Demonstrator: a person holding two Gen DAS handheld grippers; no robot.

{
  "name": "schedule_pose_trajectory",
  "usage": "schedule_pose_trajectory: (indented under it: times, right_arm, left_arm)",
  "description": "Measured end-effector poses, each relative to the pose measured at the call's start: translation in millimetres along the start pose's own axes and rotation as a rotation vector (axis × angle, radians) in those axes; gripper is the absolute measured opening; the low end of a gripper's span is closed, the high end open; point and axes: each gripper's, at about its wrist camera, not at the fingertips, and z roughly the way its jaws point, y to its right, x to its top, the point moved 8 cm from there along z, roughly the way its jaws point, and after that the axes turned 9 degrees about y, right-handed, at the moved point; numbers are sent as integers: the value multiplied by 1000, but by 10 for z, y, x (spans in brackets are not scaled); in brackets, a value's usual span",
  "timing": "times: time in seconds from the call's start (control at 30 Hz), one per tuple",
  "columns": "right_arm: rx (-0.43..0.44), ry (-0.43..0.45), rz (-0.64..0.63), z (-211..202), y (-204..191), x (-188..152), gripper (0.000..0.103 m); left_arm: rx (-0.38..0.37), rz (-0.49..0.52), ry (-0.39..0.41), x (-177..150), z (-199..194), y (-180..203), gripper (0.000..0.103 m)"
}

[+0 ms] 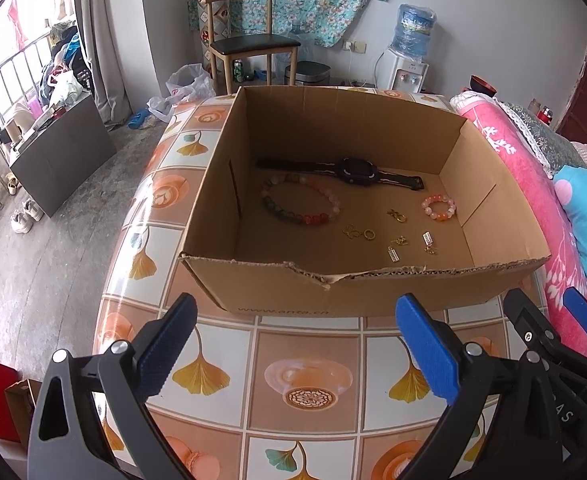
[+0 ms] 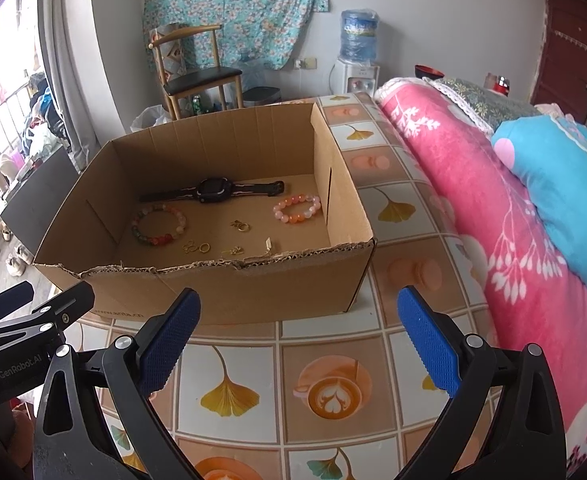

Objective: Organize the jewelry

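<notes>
An open cardboard box [image 1: 277, 296] [image 2: 221, 292] stands on the patterned tabletop. Inside lie a black watch [image 1: 353, 172] [image 2: 213, 190], a large multicolour bead bracelet [image 1: 300, 203] [image 2: 159, 225], a small pink-orange bead bracelet [image 1: 438, 208] [image 2: 297, 208], and several small gold and silver pieces [image 1: 397, 236] [image 2: 217, 242]. My left gripper [image 1: 293, 344] hovers open in front of the box's near wall, holding nothing. My right gripper [image 2: 298, 340] is open too, before the box's near right corner. The right gripper [image 1: 553, 320] shows at the right edge of the left wrist view, and the left gripper [image 2: 33, 304] at the left edge of the right wrist view.
A rolled pink blanket [image 2: 493, 208] and a blue pillow [image 2: 565, 168] lie along the table's right side. The table's left edge [image 1: 109, 280] drops to a concrete floor. A wooden chair [image 1: 249, 46] and a water dispenser [image 1: 409, 48] stand by the far wall.
</notes>
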Motion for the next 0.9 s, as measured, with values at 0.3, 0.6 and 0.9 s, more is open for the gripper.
schedule_pose_trajectory:
  times: [0.3, 0.6, 0.9]
  right_arm:
    - [-1, 1, 0, -3, 5, -1, 95]
    - [-1, 2, 1, -9, 2, -2, 95]
    - [0, 1, 1, -6, 8, -4, 95]
  left_arm:
    - [0, 0, 0, -5, 0, 6, 98]
    - [3, 0, 4, -2, -11, 9, 98]
    - [6, 2, 6, 0, -21, 4, 98]
